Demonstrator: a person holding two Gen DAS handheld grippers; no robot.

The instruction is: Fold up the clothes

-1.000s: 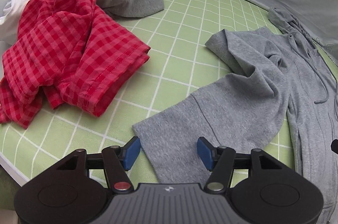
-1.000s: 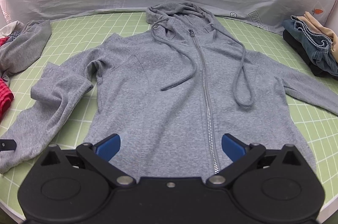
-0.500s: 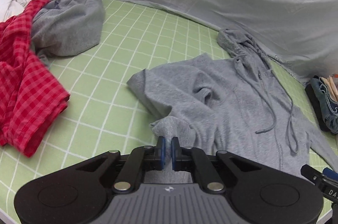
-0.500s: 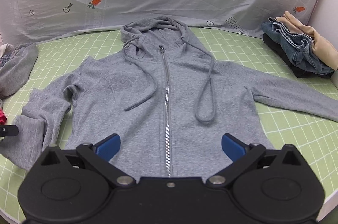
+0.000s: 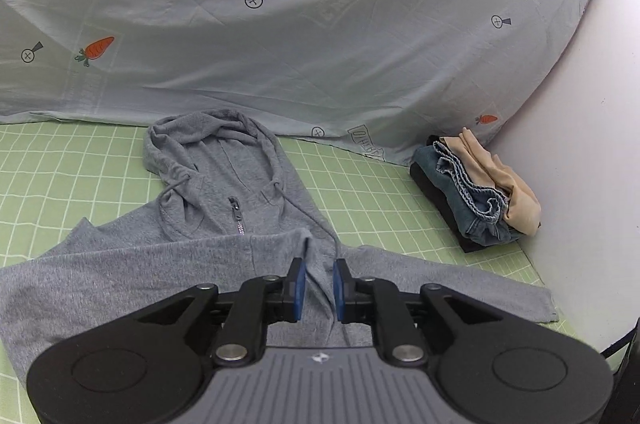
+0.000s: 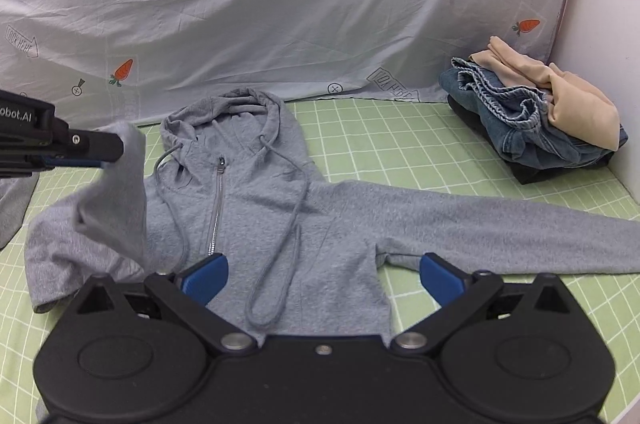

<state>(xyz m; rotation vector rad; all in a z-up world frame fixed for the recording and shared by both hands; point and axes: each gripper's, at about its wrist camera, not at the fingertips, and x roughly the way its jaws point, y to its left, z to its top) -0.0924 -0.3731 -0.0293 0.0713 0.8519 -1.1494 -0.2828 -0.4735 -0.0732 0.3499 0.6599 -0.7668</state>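
While the left gripper [image 5: 319,290] is carrying the sleeve [image 6: 116,199], its jaws are pinching the cuff.
You are holding the right gripper [image 6: 322,276] wide open, empty, over the hoodie [image 6: 256,216] on the tabletop [image 6: 400,143]; be laying the sleeve flat across its chest.

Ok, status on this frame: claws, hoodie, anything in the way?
Left claw shut on hoodie sleeve, lifted over the chest. Right claw open, above the hem. Hoodie zipped, other sleeve flat. Folded stack clear.

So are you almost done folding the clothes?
Not quite. A folded stack already sits in the corner. The left gripper is shut on the hoodie's sleeve, lifting it across the front. The right gripper is open and empty. The other sleeve still lies flat, and the body isn't folded yet.
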